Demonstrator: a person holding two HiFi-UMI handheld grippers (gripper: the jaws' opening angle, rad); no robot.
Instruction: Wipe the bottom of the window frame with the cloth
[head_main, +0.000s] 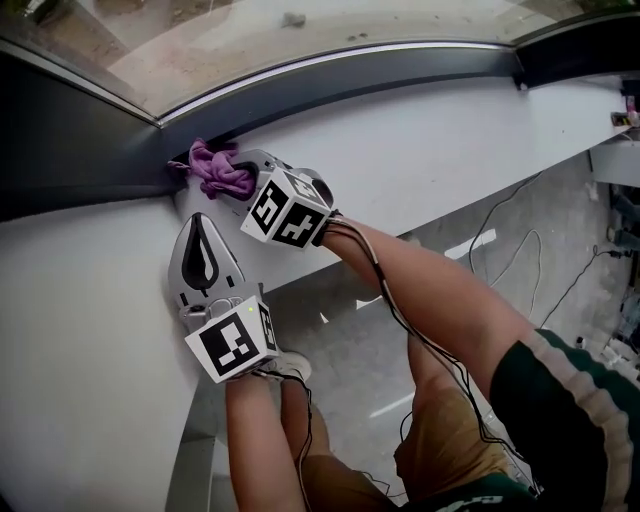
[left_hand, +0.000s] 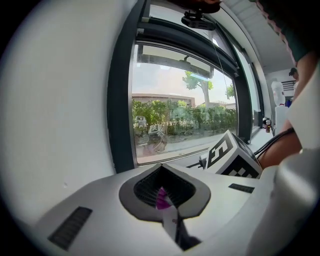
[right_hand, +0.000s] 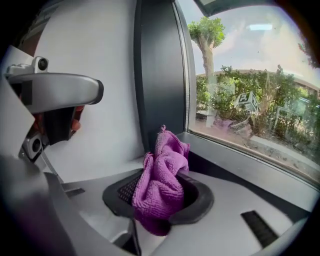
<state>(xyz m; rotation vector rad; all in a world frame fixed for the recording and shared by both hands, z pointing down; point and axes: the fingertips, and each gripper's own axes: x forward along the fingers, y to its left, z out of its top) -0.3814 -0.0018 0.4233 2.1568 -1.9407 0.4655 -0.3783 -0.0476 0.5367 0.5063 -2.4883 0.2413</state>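
Now, R gripper (head_main: 244, 166) clamped on cloth (head_main: 216, 168) at window frame (head_main: 85, 150) edge, L gripper (head_main: 200, 222) closed, empty, beside.

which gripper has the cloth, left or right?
The right gripper: its jaws are clamped on the purple cloth, at the dark window frame. The left gripper is shut with nothing in it.

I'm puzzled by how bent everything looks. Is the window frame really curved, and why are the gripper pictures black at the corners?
Likely lens distortion: head view, the window frame bows into an arc, though daylight is even; left gripper view, the wide-angle image is round, leaving dark corners; right gripper view, the same, with the cloth crisp and the sky washed pale.
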